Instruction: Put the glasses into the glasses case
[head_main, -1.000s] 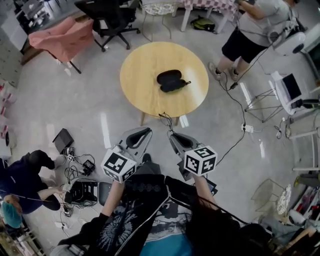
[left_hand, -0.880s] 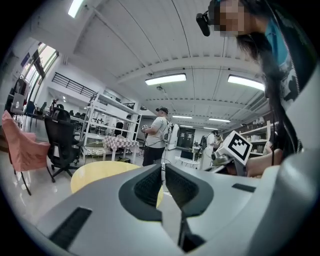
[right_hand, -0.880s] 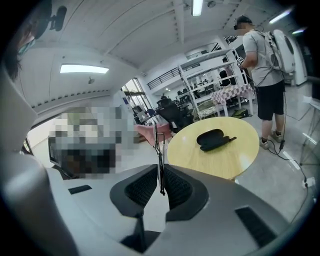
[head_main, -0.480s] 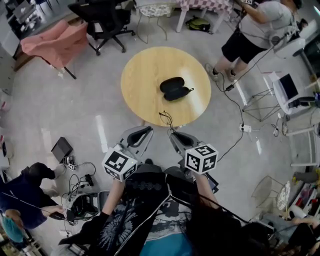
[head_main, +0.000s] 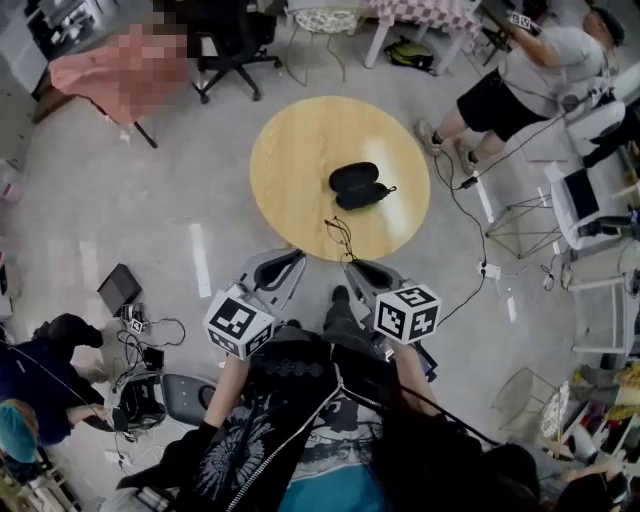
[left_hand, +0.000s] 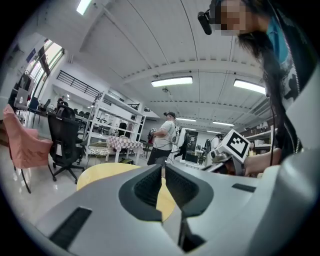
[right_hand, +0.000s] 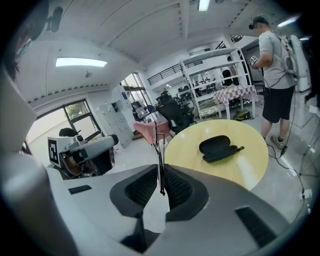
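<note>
The left gripper (head_main: 288, 264) has its jaws pressed together on nothing. The right gripper (head_main: 356, 268) pinches the glasses (head_main: 340, 235), which look like thin, light, probably fragile wire, safest held by the frame. The glasses case (head_main: 358, 186) lies at twelve o'clock on the table (head_main: 290, 150).

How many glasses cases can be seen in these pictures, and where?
1. The glasses case lies on the round table, right of its centre in the head view. The room around is cluttered, so another could be hidden.
</note>
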